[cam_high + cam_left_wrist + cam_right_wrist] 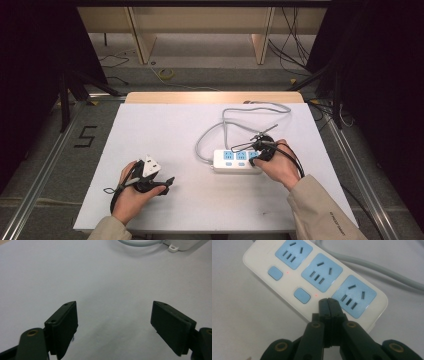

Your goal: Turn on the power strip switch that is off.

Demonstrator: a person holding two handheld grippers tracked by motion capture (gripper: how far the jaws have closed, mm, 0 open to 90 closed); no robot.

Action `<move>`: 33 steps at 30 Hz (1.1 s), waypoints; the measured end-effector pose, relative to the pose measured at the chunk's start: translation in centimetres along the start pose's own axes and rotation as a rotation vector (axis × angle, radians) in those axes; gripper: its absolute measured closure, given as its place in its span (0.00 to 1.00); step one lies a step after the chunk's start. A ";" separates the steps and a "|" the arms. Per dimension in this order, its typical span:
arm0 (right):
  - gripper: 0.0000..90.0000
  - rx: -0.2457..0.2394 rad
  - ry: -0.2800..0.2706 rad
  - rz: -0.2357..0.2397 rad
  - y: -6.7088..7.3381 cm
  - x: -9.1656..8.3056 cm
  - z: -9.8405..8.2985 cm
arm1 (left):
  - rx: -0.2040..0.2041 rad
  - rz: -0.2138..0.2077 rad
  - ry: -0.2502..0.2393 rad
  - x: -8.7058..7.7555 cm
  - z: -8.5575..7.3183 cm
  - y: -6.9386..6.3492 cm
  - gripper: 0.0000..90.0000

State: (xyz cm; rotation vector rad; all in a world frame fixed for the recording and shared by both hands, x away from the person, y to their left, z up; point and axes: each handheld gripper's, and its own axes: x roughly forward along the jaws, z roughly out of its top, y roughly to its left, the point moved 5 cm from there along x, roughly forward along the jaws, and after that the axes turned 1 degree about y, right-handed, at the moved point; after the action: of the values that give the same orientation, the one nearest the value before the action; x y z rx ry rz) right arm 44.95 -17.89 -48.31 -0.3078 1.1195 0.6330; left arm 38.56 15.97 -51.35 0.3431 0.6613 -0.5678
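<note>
A white power strip [235,160] [319,272] with three blue sockets lies right of the table's middle. Its grey cord [225,120] [387,272] loops toward the far edge. Two blue buttons [302,295] sit along its near side, each with a small red light beside it. My right gripper [260,150] [328,301] is shut, and its tips rest on the strip's face in line with those buttons, beside the third socket; what lies under the tips is hidden. My left gripper [169,182] [113,322] rests low over bare table at the left, open with nothing between the jaws.
The white tabletop [200,210] has a wooden strip [215,97] along its far edge. A corner of the power strip [182,243] and its cord [140,242] lie ahead of the left gripper. Loose cables and metal rails run on the floor around the table.
</note>
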 end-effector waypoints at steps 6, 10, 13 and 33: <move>1.00 -0.008 0.002 -0.002 0.2 -0.1 0.0 | 0.001 0.000 0.000 0.0 0.0 0.0 0.24; 1.00 -0.010 0.001 -0.002 0.2 -0.1 0.0 | 0.001 0.000 0.001 0.0 0.0 0.0 0.24; 1.00 -0.009 0.003 -0.002 0.2 -0.1 0.0 | 0.000 -0.002 0.001 0.0 0.0 0.0 0.24; 1.00 -0.028 -0.024 0.020 0.2 -0.6 0.0 | 0.001 -0.004 0.003 0.0 0.0 -0.1 0.24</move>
State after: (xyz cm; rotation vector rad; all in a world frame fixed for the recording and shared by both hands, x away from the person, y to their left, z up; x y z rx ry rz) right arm 44.64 -17.92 -47.77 -0.3122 1.0928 0.6691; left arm 38.47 15.91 -51.37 0.3437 0.6648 -0.5717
